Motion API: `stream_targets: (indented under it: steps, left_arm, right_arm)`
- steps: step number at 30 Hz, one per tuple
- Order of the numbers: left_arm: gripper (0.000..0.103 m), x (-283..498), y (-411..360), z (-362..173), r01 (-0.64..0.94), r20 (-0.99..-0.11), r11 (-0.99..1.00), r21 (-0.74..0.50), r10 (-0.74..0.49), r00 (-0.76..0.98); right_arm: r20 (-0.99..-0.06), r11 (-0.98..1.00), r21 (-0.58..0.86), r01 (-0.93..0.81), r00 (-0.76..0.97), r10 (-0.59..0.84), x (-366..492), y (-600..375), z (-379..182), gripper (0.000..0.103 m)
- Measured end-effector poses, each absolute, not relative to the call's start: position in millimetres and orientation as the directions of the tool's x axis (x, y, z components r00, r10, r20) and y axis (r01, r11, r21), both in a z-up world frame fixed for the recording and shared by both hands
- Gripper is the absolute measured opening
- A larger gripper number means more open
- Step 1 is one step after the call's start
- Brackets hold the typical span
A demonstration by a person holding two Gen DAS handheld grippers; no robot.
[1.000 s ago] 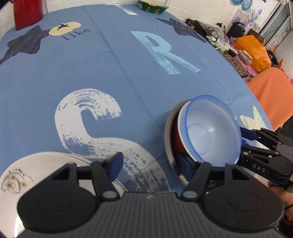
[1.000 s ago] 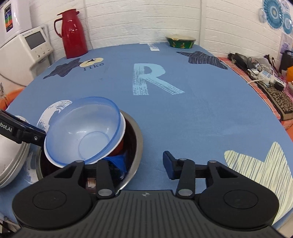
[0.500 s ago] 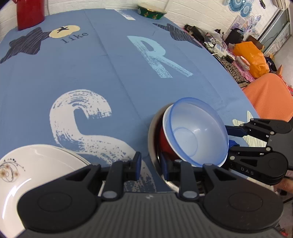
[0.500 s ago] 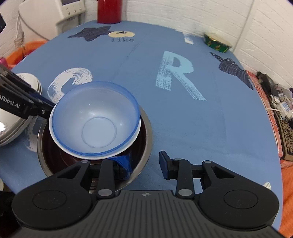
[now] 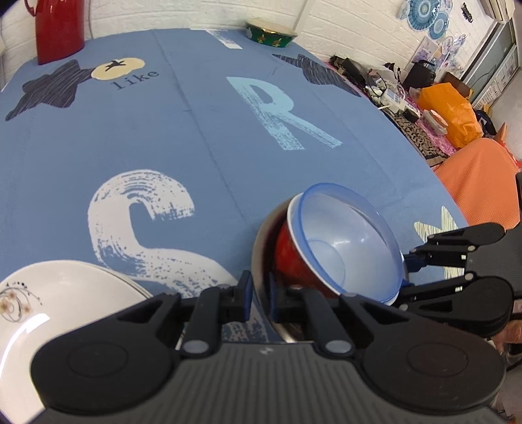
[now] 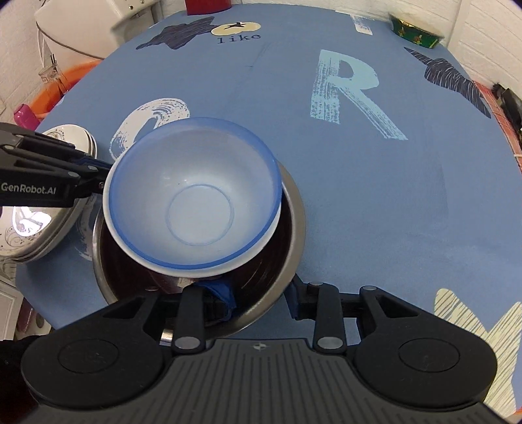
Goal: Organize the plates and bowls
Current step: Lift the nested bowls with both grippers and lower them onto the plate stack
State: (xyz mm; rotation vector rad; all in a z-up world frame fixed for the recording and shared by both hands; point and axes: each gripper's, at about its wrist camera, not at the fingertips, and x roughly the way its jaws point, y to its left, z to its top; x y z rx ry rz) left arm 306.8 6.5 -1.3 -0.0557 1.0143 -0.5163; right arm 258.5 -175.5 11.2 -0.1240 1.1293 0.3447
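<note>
A steel bowl [image 6: 293,208] sits near the front edge of the blue tablecloth [image 6: 359,182]. Tilted inside it is a red bowl [image 5: 290,257] with a white rim, and a translucent blue bowl [image 6: 195,199] is nested in that. My left gripper [image 5: 259,295] is shut on the steel bowl's [image 5: 261,241] near-left rim. My right gripper [image 6: 259,298] straddles the opposite rim, one finger inside and one outside with a clear gap, so it is open. A stack of white plates [image 5: 55,293] lies to the left of the bowls.
A red thermos [image 5: 58,29] and a green bowl [image 5: 270,32] stand at the table's far side. An orange bag [image 5: 450,111] and an orange cushion [image 5: 483,176] lie beyond the right edge. An orange basin [image 6: 75,75] sits off the left edge.
My left gripper went from wide open to shut on the steel bowl's rim. My right gripper's fingers narrowed around the other rim, and its view rose over the bowls.
</note>
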Motion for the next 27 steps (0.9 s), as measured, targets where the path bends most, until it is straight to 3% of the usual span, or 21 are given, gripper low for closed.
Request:
stream_targets:
  steps: [13, 21, 27]
  left_arm:
    - [0.000, 308.5, 19.1, 5.6, 0.351, -0.789, 0.904, -0.245, -0.396, 0.469]
    - [0.000, 302.6, 47.4, 41.5, 0.323, -0.751, 0.914, -0.246, -0.390, 0.533]
    - [0.000, 282.0, 93.4, 60.9, 0.247, -0.750, 0.946, -0.209, -0.317, 0.581]
  right_arm:
    - [-0.869, 0.930, 0.123, -0.348, 0.414, 0.270, 255.8, -159.7, 18.6, 0.020]
    - [-0.837, 0.911, 0.099, -0.400, 0.462, 0.293, 258.4, -135.8, 56.1, 0.021]
    - [-0.818, 0.859, 0.103, -0.502, 0.448, 0.360, 255.2, -89.8, 72.0, 0.023]
